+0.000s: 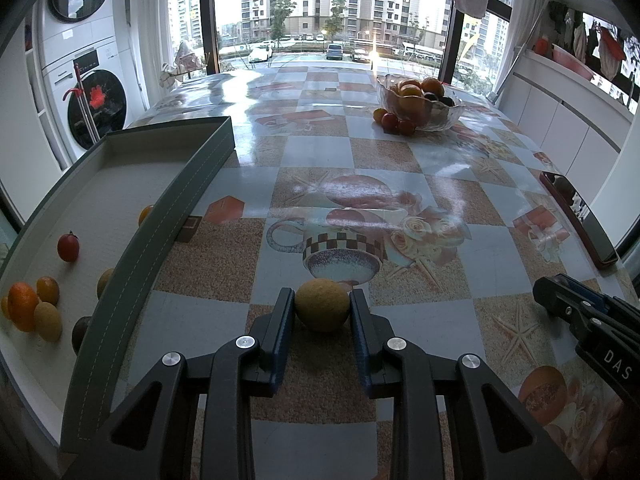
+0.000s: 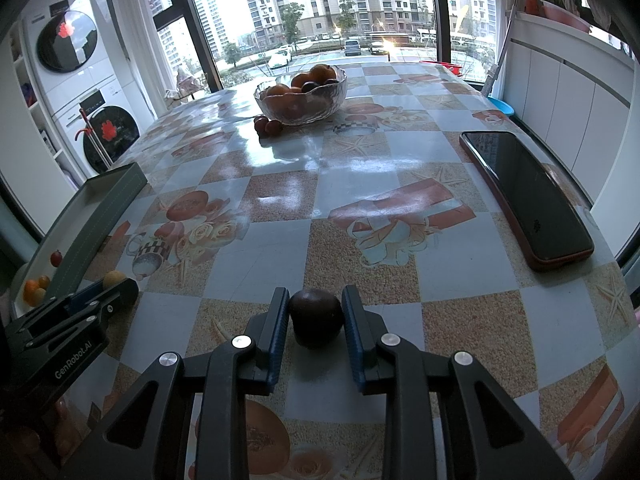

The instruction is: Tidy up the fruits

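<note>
We've got the left gripper (image 1: 322, 312) clamped on a yellow fruit (image 1: 322, 309), right gripper (image 2: 316, 316) on a dark fruit (image 2: 316, 317); the tray (image 1: 160, 220) lies left, probably nearer our left hand.

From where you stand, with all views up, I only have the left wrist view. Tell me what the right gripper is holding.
Observer: The right gripper is shut on a dark purple fruit.
Operator: Report that fruit's contact with the table.
Observer: It sits low over the patterned tablecloth; I cannot tell whether it touches.
Operator: Describe the dark slab on my right edge.
Observer: A smartphone, screen up, in a reddish case.
</note>
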`<state>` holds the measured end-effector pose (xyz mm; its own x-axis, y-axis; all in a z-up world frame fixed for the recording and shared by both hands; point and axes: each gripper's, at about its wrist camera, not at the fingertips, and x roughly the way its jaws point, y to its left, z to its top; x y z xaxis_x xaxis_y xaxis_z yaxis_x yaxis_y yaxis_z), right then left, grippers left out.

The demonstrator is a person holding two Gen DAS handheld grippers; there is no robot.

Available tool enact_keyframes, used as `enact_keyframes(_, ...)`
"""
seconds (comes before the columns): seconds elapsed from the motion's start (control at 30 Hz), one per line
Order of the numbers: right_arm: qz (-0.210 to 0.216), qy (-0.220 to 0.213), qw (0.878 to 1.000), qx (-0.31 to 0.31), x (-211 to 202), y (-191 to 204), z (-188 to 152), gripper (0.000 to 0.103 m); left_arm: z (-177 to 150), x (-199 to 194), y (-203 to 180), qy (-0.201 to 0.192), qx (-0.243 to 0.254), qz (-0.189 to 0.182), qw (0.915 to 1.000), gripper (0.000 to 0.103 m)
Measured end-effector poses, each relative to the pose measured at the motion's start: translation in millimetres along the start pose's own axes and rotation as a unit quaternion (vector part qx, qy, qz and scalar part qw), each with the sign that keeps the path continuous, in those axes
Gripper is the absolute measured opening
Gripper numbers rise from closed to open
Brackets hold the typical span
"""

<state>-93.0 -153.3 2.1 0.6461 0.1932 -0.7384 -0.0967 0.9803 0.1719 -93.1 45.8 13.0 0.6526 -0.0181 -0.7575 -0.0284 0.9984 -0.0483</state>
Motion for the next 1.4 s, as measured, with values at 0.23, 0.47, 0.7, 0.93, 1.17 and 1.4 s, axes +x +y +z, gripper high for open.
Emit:
enact_keyframes(0.23, 0.0, 0.0, 1.0, 0.0, 0.0, -0.1, 0.1, 0.03, 0.0, 0.0, -0.2, 0.0, 0.0, 0.0, 1.0, 0.029)
enact_keyframes(0.47, 0.0, 0.0, 1.0, 0.0, 0.1, 0.2, 0.2, 0.03, -0.1, -0.2, -0.3, 0.0, 0.0, -0.001, 1.0, 0.029)
enact_keyframes(0.7, 0.0, 0.0, 1.0, 0.0, 0.0, -0.1, 0.1, 0.03, -0.1, -0.2, -0.1, 0.0, 0.001, 0.0, 1.0, 0.029)
enact_keyframes(0.93, 0.0, 0.0, 1.0, 0.0, -0.2, 0.1, 0.1, 0.03, -0.3, -0.3, -0.6, 0.0, 0.001, 0.0, 1.0, 0.029)
enact_keyframes(1.17, -0.002, 0.0, 1.0, -0.001, 0.0, 0.2, 0.0, 0.03, -0.2, -0.2, -0.3, 0.0, 0.0, -0.001, 1.0, 0.029)
enact_keyframes(1.4, -0.019, 0.001, 1.0, -0.016, 0.1, 7.0, -0.3, 0.031, -0.3, -0.2, -0.4, 0.0, 0.0, -0.001, 1.0, 0.029)
